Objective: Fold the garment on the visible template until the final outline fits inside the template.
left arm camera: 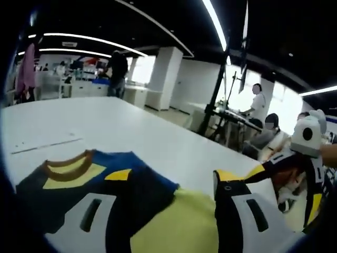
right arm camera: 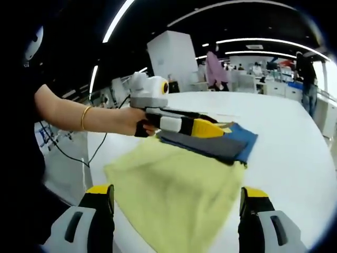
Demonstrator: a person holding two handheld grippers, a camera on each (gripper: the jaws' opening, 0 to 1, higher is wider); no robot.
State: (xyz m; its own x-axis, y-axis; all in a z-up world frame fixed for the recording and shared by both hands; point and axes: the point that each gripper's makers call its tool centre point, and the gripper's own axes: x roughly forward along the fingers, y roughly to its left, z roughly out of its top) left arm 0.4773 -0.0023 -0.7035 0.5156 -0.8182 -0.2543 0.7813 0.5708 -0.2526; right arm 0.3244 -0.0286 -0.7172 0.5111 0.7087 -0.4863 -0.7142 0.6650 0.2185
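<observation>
Apparently mid-fold: the left gripper point(right arm camera: 210, 128) pinches the T-shirt point(right arm camera: 179, 184) to carry it over; the right gripper point(right arm camera: 176, 208) hovers, jaws spread.

Garment lay partly folded on the white table

The garment point(left arm camera: 131, 205) was a T-shirt in yellow, navy and blue panels, with a brown ribbed collar at its far end in the left gripper view. In the right gripper view its pale yellow body point(right arm camera: 179, 190) spread loosely toward the camera with soft wrinkles, while the darker grey and blue upper part lay bunched in layers beyond it. One yellow edge reached close to the table's point(right arm camera: 295, 137) near border.
</observation>
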